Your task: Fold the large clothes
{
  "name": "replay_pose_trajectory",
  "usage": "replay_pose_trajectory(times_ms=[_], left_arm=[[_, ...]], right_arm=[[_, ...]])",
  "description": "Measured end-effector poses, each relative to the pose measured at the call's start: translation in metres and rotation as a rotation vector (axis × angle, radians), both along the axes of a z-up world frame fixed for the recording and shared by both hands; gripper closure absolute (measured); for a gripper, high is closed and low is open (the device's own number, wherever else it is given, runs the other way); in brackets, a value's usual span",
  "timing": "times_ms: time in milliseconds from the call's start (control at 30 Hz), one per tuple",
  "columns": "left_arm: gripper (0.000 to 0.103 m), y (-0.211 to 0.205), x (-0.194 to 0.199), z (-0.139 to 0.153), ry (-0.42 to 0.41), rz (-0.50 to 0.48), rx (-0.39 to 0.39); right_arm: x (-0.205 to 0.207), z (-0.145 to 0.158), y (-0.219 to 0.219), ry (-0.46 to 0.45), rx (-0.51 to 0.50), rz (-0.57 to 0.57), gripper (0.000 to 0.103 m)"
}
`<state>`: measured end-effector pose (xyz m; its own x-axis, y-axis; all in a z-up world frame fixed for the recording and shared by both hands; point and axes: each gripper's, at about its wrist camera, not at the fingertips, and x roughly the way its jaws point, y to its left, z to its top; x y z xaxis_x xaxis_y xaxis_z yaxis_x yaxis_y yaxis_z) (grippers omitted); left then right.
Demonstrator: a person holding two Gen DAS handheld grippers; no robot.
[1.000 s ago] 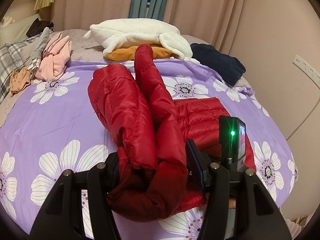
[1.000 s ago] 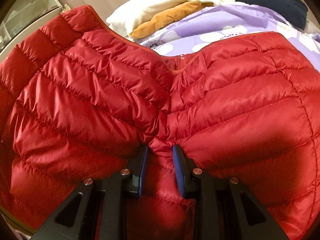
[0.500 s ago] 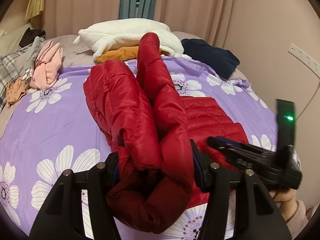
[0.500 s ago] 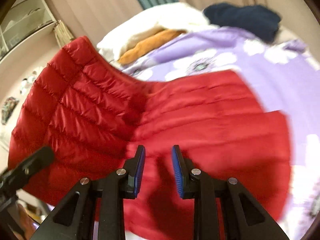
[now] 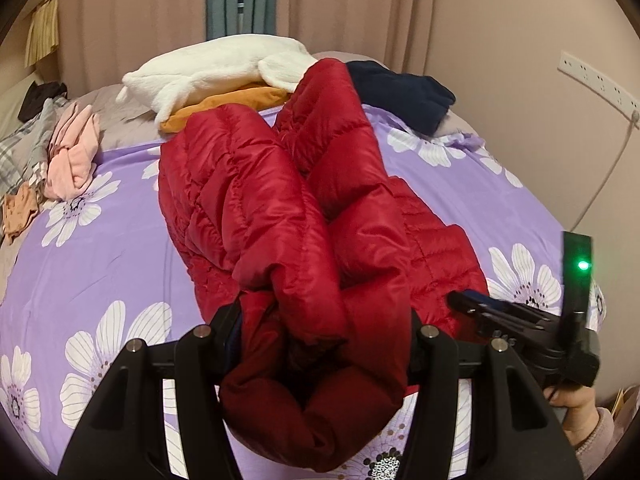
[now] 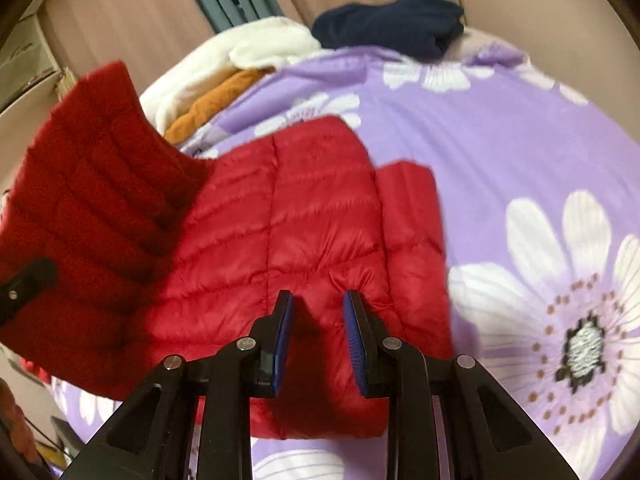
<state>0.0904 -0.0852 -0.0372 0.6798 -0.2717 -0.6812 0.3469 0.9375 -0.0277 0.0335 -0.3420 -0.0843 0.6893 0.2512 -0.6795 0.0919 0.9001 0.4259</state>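
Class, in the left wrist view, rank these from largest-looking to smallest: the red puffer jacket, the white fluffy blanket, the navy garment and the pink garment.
1. Red puffer jacket, though it is nearest the camera.
2. White fluffy blanket.
3. Navy garment.
4. Pink garment, close to the navy one.

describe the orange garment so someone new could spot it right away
Start at the purple flowered bedspread and look to its far end by the curtains. There a fluffy white blanket lies heaped, and the orange garment is pinned flat beneath it: the only mustard-orange piece, left of the navy garment.

No legible text, seemingly.
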Motion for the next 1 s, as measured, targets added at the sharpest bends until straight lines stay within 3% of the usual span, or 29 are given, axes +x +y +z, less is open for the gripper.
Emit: replay_pose_trajectory(times_ms=[433, 533, 700, 800, 933, 1000], left_arm=[[0.045, -0.041, 0.007, -0.027, 0.059, -0.107, 0.071], [0.044, -0.049, 0.012, -0.037, 0.098, -0.161, 0.066], [0.036, -0.051, 0.009, -0.04, 0.105, -0.234, 0.041], [0.032, -0.054, 0.005, -0.043, 0.103, -0.27, 0.058], [0.03, -0.064, 0.002, -0.047, 0.1, -0.299, 0.095], [0.03, -0.067, 0.001, -0.048, 0.096, -0.31, 0.111]], right_arm=[[0.004, -0.019, -0.008, 0.035, 0.125, 0.062, 0.076], [0.001, -0.017, -0.02, 0.017, 0.214, 0.075, 0.066], [-0.016, -0.001, -0.041, -0.092, 0.34, 0.048, 0.044], [-0.015, 0.006, -0.05, -0.137, 0.496, 0.091, 0.037], [0.002, 0.021, -0.041, -0.157, 0.608, 0.187, 0.031], [0.019, 0.028, -0.03, -0.124, 0.626, 0.242, 0.028]])
